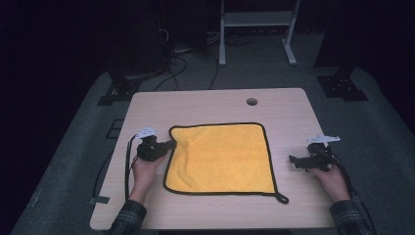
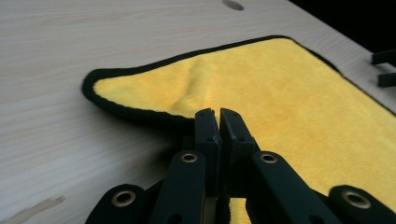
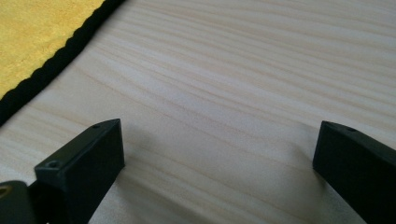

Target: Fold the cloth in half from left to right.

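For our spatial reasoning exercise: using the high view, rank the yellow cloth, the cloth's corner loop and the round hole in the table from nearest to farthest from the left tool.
1. Yellow cloth: its left edge is pinched by the left tool.
2. Round hole: far side of the table, right of centre.
3. Corner loop: the cloth's near right corner.

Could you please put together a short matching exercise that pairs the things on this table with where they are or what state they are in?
Column one:
1. left gripper
2. right gripper
3. yellow cloth
4. round hole

Column two:
A. spread flat in the middle of the table
B. open over bare wood, beside the cloth's edge
C. in the tabletop near the far edge
D. shut on the cloth's near-left edge, lifting it a little

Pairs: 1-D, 2-B, 3-A, 4-C
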Demonstrator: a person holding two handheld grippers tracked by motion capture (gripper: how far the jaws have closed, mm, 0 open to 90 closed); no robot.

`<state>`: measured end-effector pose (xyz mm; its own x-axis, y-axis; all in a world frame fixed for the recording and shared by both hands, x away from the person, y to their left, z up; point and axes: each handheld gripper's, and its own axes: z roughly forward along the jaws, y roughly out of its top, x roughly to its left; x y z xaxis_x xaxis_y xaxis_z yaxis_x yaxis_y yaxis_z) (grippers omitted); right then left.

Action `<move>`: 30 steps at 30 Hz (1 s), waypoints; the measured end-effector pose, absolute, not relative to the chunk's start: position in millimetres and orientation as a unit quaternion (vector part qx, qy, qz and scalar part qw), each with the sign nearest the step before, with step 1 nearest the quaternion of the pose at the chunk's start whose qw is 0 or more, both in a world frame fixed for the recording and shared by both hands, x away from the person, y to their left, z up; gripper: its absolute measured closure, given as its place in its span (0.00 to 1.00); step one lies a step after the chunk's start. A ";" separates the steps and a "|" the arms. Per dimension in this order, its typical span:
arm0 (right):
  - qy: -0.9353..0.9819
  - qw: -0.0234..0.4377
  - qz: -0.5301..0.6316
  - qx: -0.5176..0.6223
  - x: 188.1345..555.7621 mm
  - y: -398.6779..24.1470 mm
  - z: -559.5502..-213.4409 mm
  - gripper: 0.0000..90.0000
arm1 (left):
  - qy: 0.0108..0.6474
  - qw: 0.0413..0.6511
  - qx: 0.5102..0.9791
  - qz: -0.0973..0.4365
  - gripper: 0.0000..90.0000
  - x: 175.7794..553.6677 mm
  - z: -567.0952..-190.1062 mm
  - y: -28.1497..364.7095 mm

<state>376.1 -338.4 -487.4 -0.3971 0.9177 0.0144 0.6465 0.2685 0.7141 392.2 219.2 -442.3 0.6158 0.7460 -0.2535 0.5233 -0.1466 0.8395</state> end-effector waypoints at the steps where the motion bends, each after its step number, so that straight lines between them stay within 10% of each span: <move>1: 0.769 0.207 0.327 0.508 376.1 -338.4 -487.4 0.01 | 0.419 0.500 0.750 0.110 0.96 393.1 -441.7 217.0; 30: 0.769 0.207 0.328 0.509 376.4 -338.1 -487.4 0.01 | 0.356 0.533 0.767 0.044 0.99 413.2 -437.1 140.0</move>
